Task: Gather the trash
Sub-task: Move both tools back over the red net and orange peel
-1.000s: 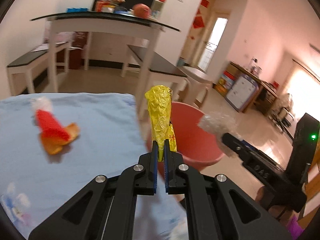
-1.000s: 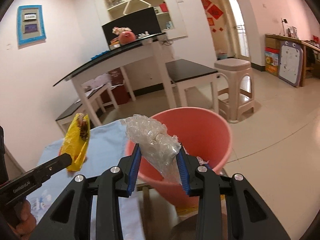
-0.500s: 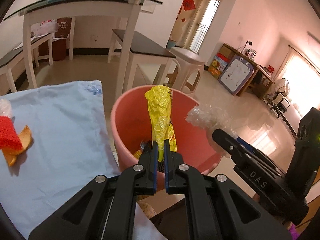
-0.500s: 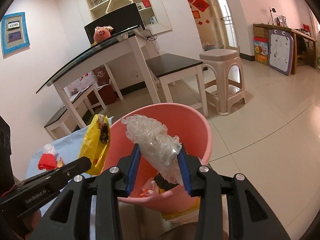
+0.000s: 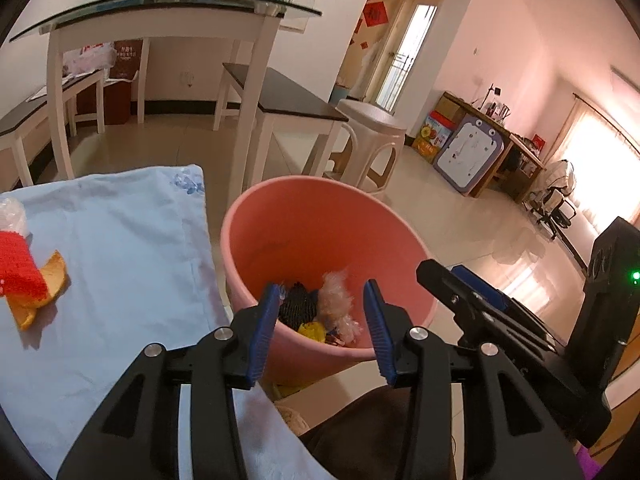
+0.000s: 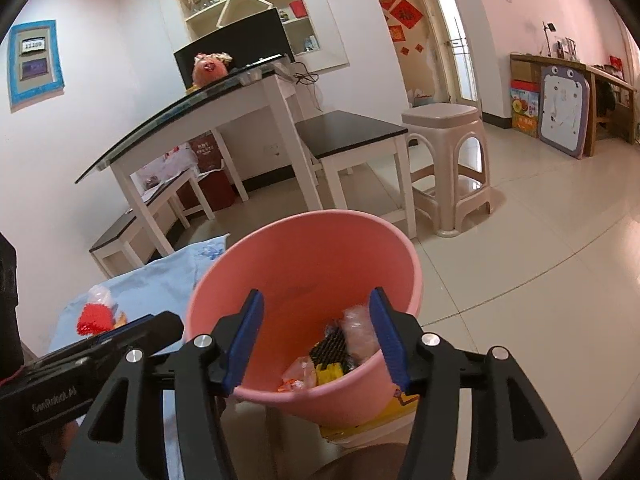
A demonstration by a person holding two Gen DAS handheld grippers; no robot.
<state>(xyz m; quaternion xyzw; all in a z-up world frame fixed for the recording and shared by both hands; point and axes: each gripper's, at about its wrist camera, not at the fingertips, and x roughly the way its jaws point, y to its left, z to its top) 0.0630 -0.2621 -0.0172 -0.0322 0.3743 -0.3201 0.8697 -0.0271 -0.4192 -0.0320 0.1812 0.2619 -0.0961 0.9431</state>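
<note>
Draping the table, a blue cloth (image 5: 120,240) meets tiled floor (image 6: 520,260).

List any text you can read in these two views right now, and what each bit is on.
"GenRobot.AI": side of the left gripper, partly smeared.
"11109": the small plaque in the blue wall frame.
Red door decorations, the red box under the table and the colourful carton: print too blurred to read.

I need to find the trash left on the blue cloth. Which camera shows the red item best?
The left wrist view: the red item lies large and unobstructed, on orange peel. The right wrist view shows it small and far off.
</note>
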